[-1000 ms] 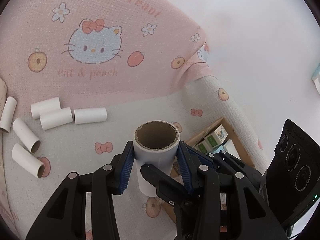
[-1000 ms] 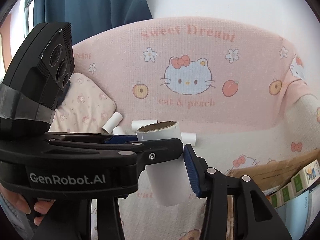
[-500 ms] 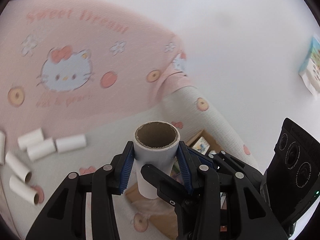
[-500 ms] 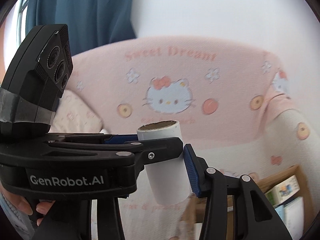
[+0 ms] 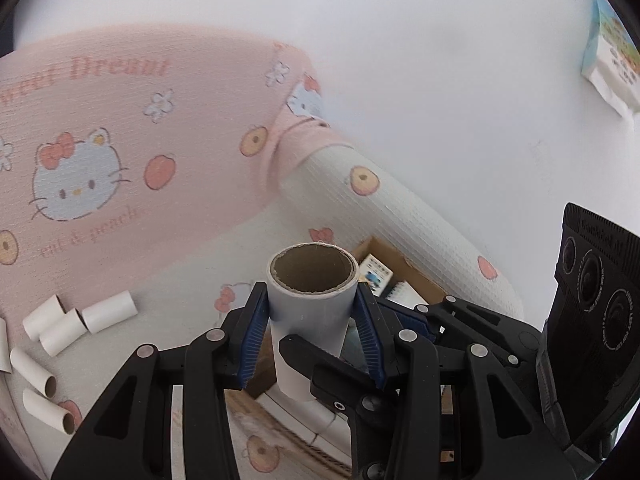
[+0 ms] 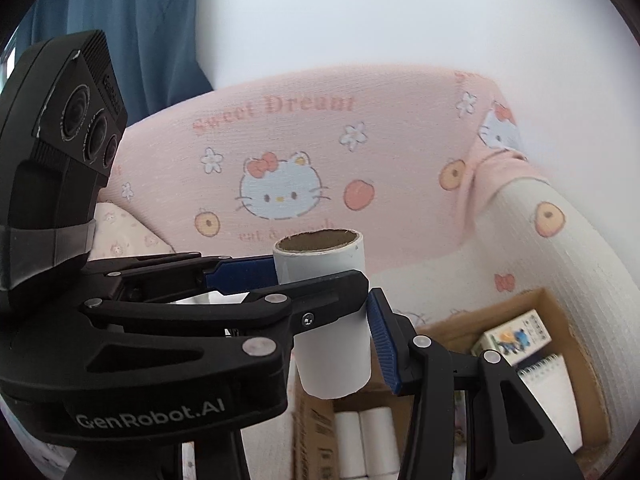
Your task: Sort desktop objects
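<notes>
1. The left gripper (image 5: 310, 292) pinches the paper tube (image 5: 310, 320) between its two blue pads (image 5: 252, 332), one on each side. The tube stands up with its open end on top.
2. The right gripper (image 6: 328, 320) holds the same tube from the other way. Its right pad (image 6: 380, 340) touches the tube's side. The other pad is hidden behind the left gripper, but I think it is pinching too.
3. The tube hangs in the air, just over the near edge of the brown box (image 6: 560, 312).
4. I think the job now is to put this tube in the box with the white tubes (image 6: 360, 440) lying there.
5. To do it well, both hands should go together, so the tube does not twist or get squashed. Go down slowly. Tip the tube flat next to the others. Then let go.
6. On the left, more loose tubes (image 5: 108, 312) lie on the sofa cover (image 5: 120, 120), well away from the box. They likely go in later.
7. The two grippers cross each other very closely. They could bump when they open.
8. On the right side of the box sit a little picture box (image 6: 516, 336) and a notebook (image 6: 548, 392). Keep the tube away from them.
9. A blue curtain (image 6: 140, 40) hangs far behind. It is not in the way.
</notes>
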